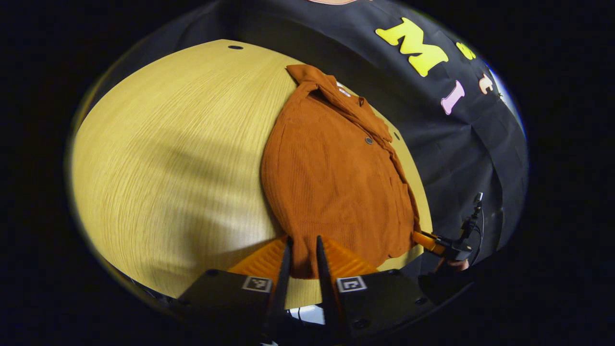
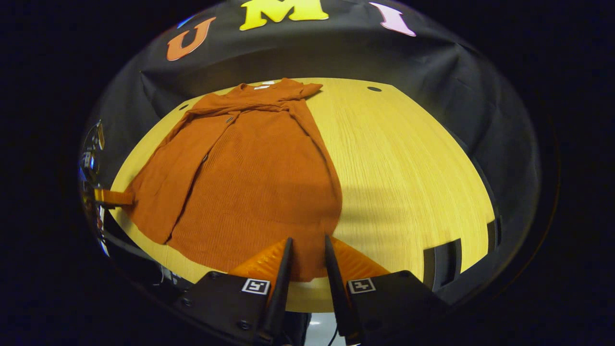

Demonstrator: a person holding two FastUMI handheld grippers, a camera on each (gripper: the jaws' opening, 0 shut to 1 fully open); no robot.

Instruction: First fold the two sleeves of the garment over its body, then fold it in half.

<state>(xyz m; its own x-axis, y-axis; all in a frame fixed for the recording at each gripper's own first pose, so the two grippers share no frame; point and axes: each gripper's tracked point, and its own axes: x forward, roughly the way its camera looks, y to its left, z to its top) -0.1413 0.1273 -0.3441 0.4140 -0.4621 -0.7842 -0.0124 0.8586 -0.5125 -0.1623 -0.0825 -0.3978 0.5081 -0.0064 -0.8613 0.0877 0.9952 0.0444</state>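
Gripping the hem at both near corners

Garment (image 2: 250, 173) lies flat on the table (image 2: 408, 163), sleeves folded in, collar far. Left gripper (image 1: 301, 242) and right gripper (image 2: 307, 242) each pinch its near hem, fingers nearly closed.

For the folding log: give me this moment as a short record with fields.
garment: rust shirt lying flat on the table, collar toward the booth's wall
table: pale wood top, bare to one side of the shirt
sleeves: both look already folded over the body
left gripper: at the shirt's near hem, jaws narrow with cloth between them
right gripper: at the near hem, jaws narrow with cloth between them
stage: half fold not yet done
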